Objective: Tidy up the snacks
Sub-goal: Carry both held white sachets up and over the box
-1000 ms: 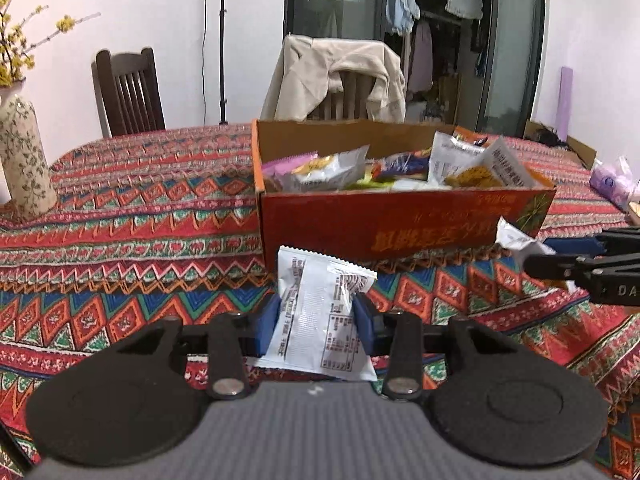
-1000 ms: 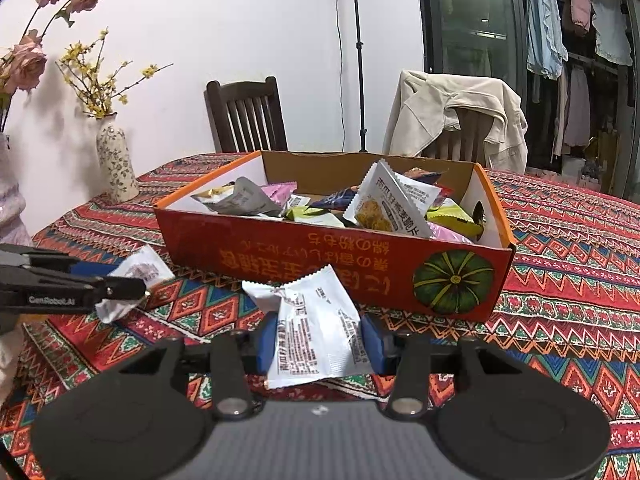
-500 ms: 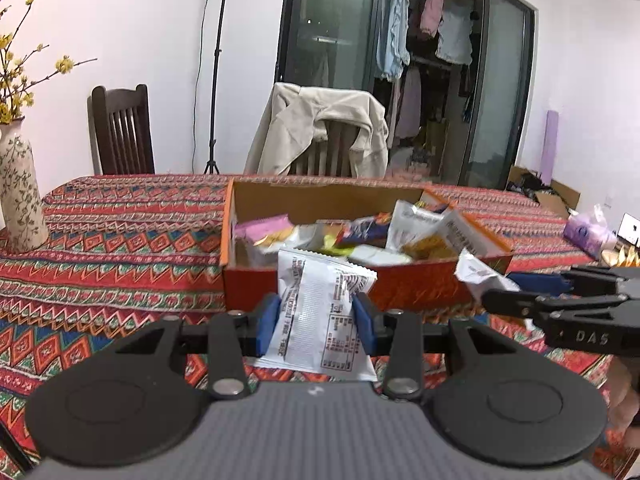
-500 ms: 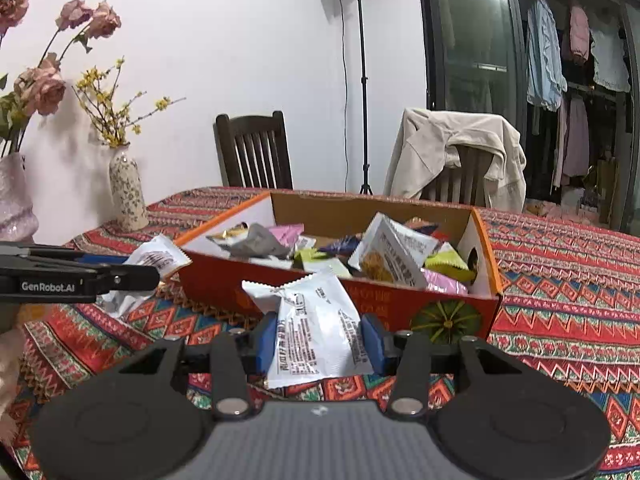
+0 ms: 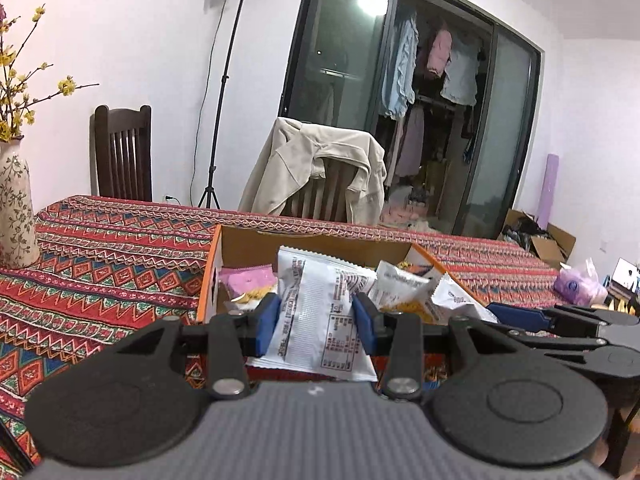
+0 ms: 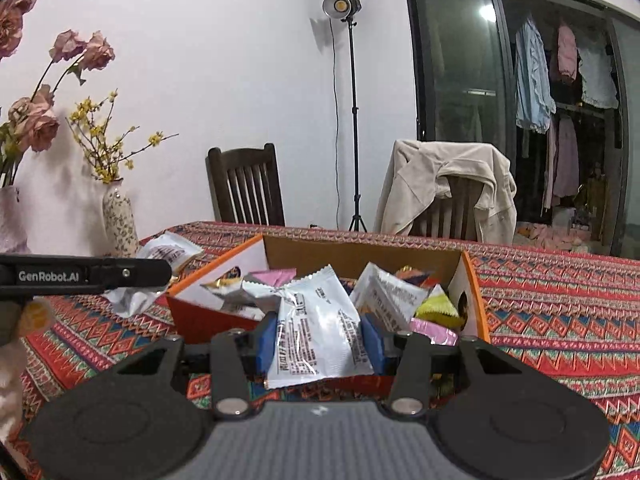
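Left gripper [image 5: 316,316]: closed on a white packet [image 5: 320,320], blue pads pressing both its sides; held in the air just before the near wall of the box.
Left packet: upright, a little tilted, printed side with a table of text toward the camera; top edge over the box.
Right gripper [image 6: 322,336]: clamped on a second packet [image 6: 320,332], silver-white and crinkled; also raised in front of the box.
Right packet: upright between the pads, lower edge hanging below them, above the near wall.
Box [image 6: 474,292]: orange outside, brown cardboard inside, open top; stands on the table [image 6: 560,308], nearer to the far edge than to the near one.
Box content: many snack bags in a loose pile, among them pink [image 6: 276,278], yellow [image 6: 436,306] and white ones.
Table: covered with a red patterned cloth.
Vase [image 6: 120,220]: at the left edge of the table, with yellow twigs.
Chairs: a dark wooden one [image 6: 246,184] and one with a beige jacket [image 6: 444,184], both behind the far edge.
Lamp [image 6: 344,6]: on a tripod by the white wall, switched on.
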`<state>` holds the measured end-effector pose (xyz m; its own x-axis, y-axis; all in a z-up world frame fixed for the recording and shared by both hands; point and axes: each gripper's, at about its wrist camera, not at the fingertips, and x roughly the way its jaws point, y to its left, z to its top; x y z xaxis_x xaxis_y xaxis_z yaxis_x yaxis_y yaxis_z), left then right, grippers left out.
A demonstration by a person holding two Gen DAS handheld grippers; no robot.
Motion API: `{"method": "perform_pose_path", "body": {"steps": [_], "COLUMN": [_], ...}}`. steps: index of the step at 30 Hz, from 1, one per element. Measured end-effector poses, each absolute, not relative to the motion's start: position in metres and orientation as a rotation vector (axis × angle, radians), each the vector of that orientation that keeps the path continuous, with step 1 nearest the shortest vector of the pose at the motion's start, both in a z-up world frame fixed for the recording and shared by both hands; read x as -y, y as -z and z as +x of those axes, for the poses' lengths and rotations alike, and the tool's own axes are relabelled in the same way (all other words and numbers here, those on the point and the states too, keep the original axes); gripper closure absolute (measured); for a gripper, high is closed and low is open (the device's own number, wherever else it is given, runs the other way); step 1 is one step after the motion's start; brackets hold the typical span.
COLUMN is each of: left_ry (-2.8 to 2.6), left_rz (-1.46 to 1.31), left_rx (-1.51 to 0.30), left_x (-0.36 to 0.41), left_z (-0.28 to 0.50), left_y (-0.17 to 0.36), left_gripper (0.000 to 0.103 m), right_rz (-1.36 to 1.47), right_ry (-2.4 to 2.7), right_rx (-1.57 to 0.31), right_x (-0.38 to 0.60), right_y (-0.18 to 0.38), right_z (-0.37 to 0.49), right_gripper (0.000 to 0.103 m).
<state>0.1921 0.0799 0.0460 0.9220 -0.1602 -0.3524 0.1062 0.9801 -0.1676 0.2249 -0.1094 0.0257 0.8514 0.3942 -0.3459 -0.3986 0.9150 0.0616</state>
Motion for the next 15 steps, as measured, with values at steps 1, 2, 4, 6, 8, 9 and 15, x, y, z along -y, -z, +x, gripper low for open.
{"method": "perform_pose_path", "body": {"steps": [1,2,4,6,8,9,15], "left_ry": [0.138,0.137,0.14,0.132,0.125,0.122,0.086], "left_rz": [-0.156,-0.164,-0.175,-0.179,-0.184,-0.189,-0.2], "left_rx": [-0.371,-0.368,-0.365,-0.366,-0.366,-0.367,-0.393], "left_x": [-0.08,-0.08,-0.08,-0.078,-0.077,-0.077,-0.073], "left_z": [0.194,0.195,0.2,0.205,0.212,0.215,0.244], "left_y": [-0.047,-0.049,-0.053,-0.057,-0.061,-0.063,-0.071], "left_gripper": [0.061,0.061,0.061,0.061,0.061,0.061,0.061], "right_rz": [-0.012,-0.012,-0.013,-0.014,-0.013,-0.012,0.001], "right_ry": [-0.415,-0.414,-0.41,-0.406,-0.403,-0.402,-0.384], "right_rx": [-0.359,-0.357,-0.352,-0.345,-0.337,-0.334,-0.339], "right_x": [0.109,0.108,0.107,0.106,0.105,0.105,0.104], "right_y": [-0.027,-0.029,-0.032,-0.035,-0.04,-0.042,-0.05], "right_z": [0.227,0.229,0.233,0.237,0.242,0.244,0.266], "right_gripper": [0.059,0.059,0.059,0.059,0.059,0.059,0.059]}}
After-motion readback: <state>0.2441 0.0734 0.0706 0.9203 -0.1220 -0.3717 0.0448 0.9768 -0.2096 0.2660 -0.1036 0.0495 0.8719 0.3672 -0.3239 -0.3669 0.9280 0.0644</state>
